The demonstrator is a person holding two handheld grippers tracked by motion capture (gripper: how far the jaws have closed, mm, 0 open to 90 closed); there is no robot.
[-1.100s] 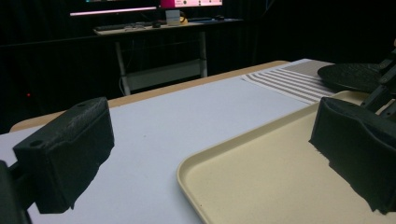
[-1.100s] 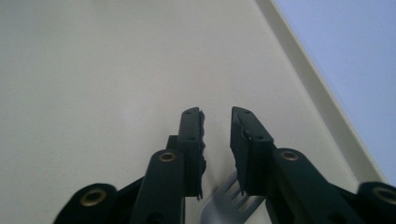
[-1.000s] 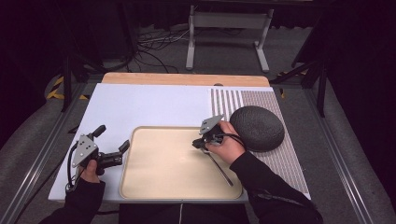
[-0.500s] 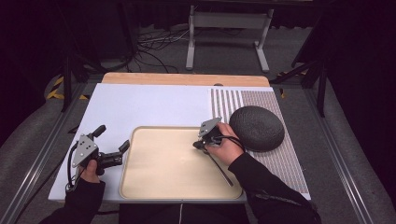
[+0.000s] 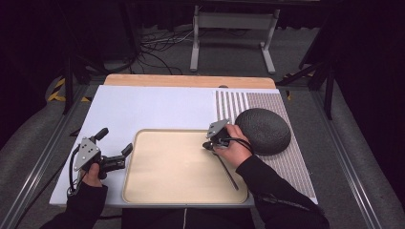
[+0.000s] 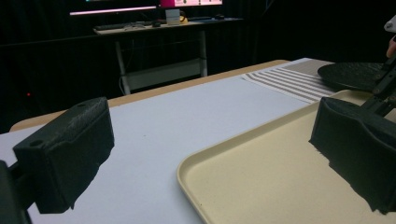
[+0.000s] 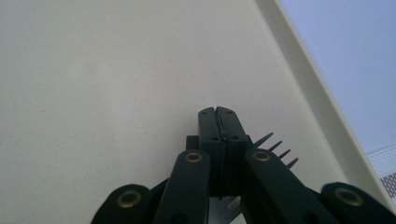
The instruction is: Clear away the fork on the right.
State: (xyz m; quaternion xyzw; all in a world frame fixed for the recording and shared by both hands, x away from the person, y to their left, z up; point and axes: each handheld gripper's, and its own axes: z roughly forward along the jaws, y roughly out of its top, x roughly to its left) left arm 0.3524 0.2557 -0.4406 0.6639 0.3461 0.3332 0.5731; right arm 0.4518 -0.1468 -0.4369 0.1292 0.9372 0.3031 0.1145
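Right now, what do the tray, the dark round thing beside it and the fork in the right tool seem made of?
Tray: probably plastic, matte beige with fine specks and a moulded raised rim.
Dark round thing: unclear, perhaps ceramic or plastic; rough, dull grey surface.
Fork, pinched in the shut right tool: dark tines, coated metal or plastic; cannot tell.

Black fork (image 7: 273, 148), flat on beige tray (image 7: 116, 70)

Lab: black curtains (image 5: 43, 43), floor cables (image 5: 157, 45)
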